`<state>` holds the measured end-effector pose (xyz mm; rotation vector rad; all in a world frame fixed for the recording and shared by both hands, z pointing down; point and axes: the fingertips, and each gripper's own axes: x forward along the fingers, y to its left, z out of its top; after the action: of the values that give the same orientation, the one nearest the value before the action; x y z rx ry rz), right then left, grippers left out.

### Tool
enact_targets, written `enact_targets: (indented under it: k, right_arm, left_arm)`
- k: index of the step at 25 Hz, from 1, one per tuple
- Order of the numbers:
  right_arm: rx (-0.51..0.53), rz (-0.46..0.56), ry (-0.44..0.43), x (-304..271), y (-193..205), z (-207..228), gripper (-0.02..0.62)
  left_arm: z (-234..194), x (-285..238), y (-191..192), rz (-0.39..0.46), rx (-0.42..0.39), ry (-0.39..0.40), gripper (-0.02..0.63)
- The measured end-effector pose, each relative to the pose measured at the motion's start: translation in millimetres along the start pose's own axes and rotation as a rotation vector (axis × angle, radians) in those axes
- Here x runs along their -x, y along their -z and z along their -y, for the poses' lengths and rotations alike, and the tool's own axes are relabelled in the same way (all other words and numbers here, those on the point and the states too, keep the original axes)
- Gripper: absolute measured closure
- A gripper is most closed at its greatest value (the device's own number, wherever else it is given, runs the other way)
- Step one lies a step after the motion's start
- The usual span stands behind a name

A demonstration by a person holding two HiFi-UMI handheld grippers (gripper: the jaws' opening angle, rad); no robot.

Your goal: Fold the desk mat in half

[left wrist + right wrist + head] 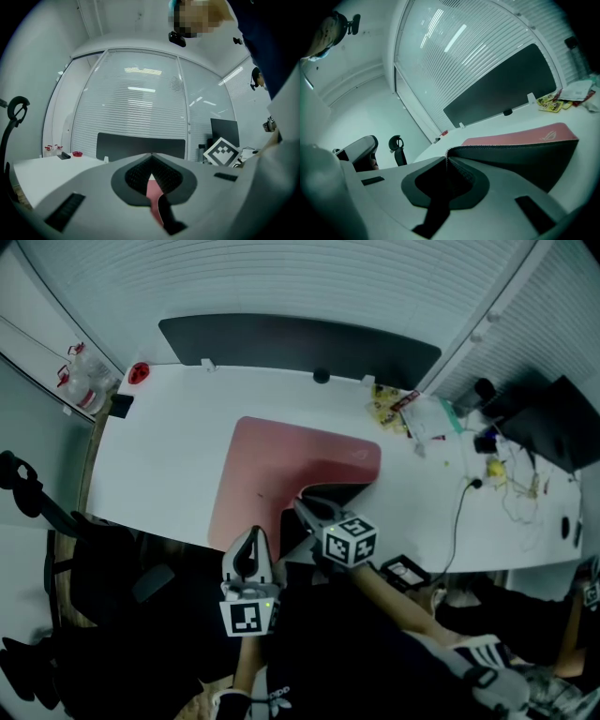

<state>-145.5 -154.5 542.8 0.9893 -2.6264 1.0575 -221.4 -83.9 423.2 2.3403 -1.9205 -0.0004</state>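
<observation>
we hold both grippers out over the desk's (159, 465) near edge. the left forearm comes straight up from the bottom of the head view. the left gripper (251, 538) points level across the desk toward the dark panel (300, 343) on the desk's far edge. the right arm reaches in slantwise from the desk's near right. the right gripper (314, 512) tips a little downward and angles toward the desk's middle.

in the left gripper view the left gripper's (151, 161) jaws are pressed together on the mat (153, 192), a sliver of pink with a dark underside pinched between the pads. in the right gripper view the right gripper's (446, 161) jaws are clamped on the mat's (520, 154) corner, with no gap showing.

the mat (281, 460) lies pink side up on the middle of the desk. its near right corner is raised off the desk, and the dark underside faces us there. its near left edge reaches the desk's near edge at the left gripper.

both grippers and their marker cubes cover the mat's near edge in the head view. the mark on the pink face is too small to read. the small things at the desk's right end blur together beyond some yellow packets (386, 407) and a cable (457, 512). below the desk's near edge all is dark, save a chair (94, 568) at the desk's near left.
</observation>
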Motion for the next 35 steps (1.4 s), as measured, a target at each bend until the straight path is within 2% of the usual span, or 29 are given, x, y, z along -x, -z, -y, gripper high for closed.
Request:
enact_targets:
  k: [5,15,35]
  right_arm:
    - [0.017,0.007,0.000,-25.7,-3.0,-4.1,0.580]
    - [-0.020,0.030,0.048,-48.2,-19.3,2.7,0.580]
    - [0.001,0.016,0.037,-97.3,-38.8,2.2,0.580]
  left_arm:
    - [-19.4,-2.7,-1.1,0.003,-0.001,0.010,0.604]
    - [-43.3,-3.1,4.1,-0.019,0.014,0.013,0.604]
    - [-78.3,-29.3,-4.8,0.007,0.036,-0.010,0.604]
